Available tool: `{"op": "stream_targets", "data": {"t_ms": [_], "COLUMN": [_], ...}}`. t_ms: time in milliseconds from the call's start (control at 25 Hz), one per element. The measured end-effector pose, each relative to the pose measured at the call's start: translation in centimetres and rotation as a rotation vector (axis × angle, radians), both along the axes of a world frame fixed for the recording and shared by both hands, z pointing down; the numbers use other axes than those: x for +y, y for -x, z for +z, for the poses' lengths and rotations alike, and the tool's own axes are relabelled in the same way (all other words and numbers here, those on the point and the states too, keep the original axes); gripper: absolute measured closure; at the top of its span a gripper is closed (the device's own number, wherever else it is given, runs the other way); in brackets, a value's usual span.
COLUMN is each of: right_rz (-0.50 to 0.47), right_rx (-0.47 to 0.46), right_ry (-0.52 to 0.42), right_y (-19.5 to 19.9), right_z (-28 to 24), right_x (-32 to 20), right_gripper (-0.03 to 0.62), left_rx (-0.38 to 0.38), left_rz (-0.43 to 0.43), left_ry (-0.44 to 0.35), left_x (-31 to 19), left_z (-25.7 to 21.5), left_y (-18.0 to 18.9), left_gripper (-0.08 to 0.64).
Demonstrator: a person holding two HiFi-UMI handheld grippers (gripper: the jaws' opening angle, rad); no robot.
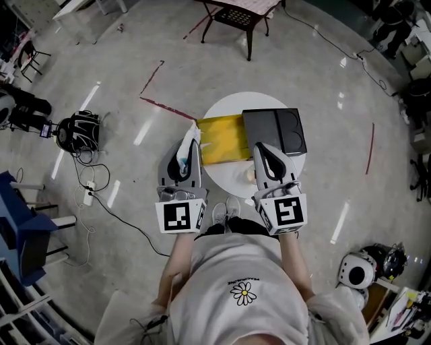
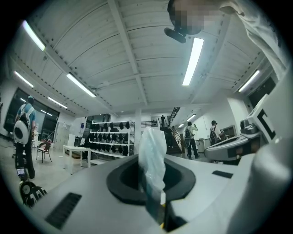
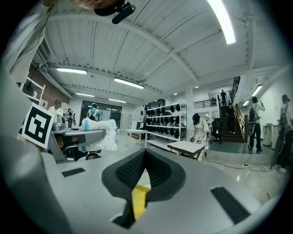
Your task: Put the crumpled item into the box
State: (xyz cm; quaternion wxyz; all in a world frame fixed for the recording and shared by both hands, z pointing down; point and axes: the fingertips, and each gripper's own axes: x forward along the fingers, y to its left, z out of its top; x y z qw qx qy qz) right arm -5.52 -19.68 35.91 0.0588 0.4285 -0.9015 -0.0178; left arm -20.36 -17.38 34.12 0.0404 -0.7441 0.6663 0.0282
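The crumpled item (image 1: 186, 146) is a pale, thin wad with some teal in it. My left gripper (image 1: 188, 149) is shut on it, just left of the round white table (image 1: 232, 180). In the left gripper view the crumpled item (image 2: 153, 157) stands up out of the closed jaws. The yellow box (image 1: 222, 139) lies open on the table, to the right of that gripper's tip. My right gripper (image 1: 267, 152) is shut with nothing in it, over the table's right half. The right gripper view shows its pads (image 3: 137, 170) meeting, and the left gripper with the crumpled item (image 3: 101, 133) at the left.
A black lidded case (image 1: 275, 130) lies against the yellow box's right side. On the floor are a dark bag (image 1: 79, 130), cables and a power strip (image 1: 88, 195) at the left, and a helmet (image 1: 357, 271) at the lower right. A dark metal table (image 1: 237, 16) stands beyond.
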Motion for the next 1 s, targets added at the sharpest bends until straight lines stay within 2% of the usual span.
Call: {"op": "stream_targets", "data": {"t_ms": [80,200,320,440,520,720,1000], "right_rz": [-0.003,-0.009,-0.006,0.004,0.011,0.028,0.086], "right_rx": [0.003,0.013,0.018,0.023,0.027,0.039,0.06], "right_ry": [0.005,0.016,0.039,0.072,0.085,0.118,0.167], "right_y": [-0.1,-0.2,-0.6,-1.5,-1.9,-2.6,-5.0], "right_z": [0.3,0.7,1.5,2.6,3.1,4.3,5.6], "right_x": [0.0,0.1,0.2,0.2,0.1,0.2,-0.5], "right_gripper": [0.589,0.589,0.589,0.589,0.589,0.589,0.589], "left_rx": [-0.024,-0.122,-0.287,-0.493,-0.62,-0.867,-1.133], "left_rz": [-0.008,-0.002,0.04,0.115,0.168,0.302,0.458], "left_ry": [0.018,0.077,0.123,0.187,0.242,0.411,0.617], "left_x": [-0.1,-0.6,-2.2,-4.6,-6.5,-10.9,-14.0], "left_z": [0.5,1.7,2.9,5.0,7.4,16.2,26.5], "left_y": [0.0,-0.3,-1.0,-2.5,-3.3,-4.6,-5.8], "left_gripper": [0.52,0.517,0.517,0.517,0.517,0.517,0.517]}}
